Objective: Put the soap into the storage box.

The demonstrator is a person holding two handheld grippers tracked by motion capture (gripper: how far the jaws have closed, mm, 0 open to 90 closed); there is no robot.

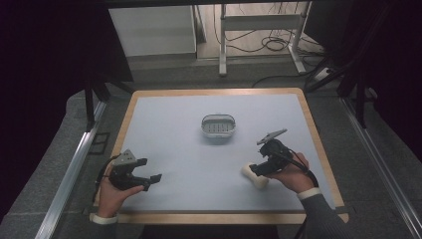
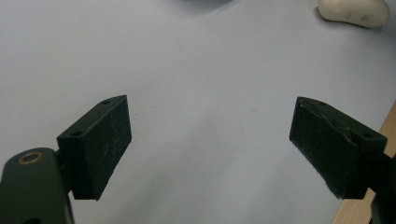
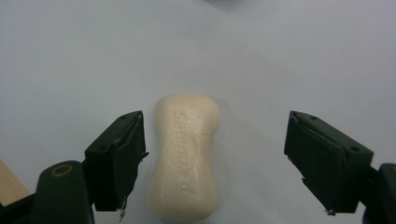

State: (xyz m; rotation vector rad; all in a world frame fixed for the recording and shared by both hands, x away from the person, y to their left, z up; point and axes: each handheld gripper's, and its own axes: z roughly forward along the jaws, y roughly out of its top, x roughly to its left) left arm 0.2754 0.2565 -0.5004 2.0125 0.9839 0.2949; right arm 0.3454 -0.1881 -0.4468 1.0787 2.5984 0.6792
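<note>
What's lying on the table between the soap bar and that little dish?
Nothing: in the high view, only bare table separates the soap bar from the dish.

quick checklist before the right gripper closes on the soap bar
1. Soap bar between the fingers of the right gripper: ok, it lies between them on the table.
2. Bar centred in the gap: not ok, it sits next to the left finger, with a wide gap to the other.
3. Fingers clear of the bar: cannot tell, contact at the left one is unclear.
4. Right gripper wide enough: ok, open wider than the bar.
5. Left gripper out of the way: ok, open with nothing between its fingers, apart on the blue mat.
6. Soap dish free to receive: ok, it looks empty.
</note>
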